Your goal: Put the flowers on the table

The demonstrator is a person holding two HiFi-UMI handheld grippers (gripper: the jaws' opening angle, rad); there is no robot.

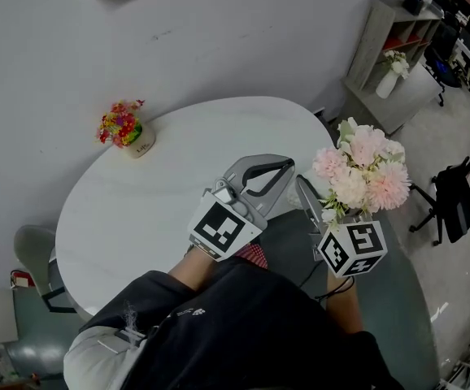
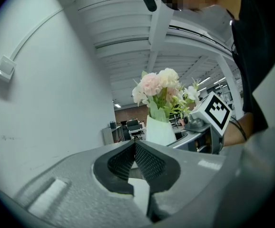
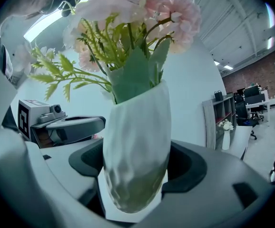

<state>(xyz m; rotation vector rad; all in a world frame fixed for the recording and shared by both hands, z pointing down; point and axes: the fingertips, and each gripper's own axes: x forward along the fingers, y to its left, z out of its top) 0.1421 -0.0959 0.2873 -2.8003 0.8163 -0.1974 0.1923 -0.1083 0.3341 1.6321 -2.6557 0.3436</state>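
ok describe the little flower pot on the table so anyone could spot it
Start at the round white table. Near its far left edge stands a small cream pot. Its flowers are bright red and yellow, unlike the larger pale pink bouquet at the near right.

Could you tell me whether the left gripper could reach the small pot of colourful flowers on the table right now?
Probably yes: the left gripper is shut and empty, and only bare table lies between it and the small pot.
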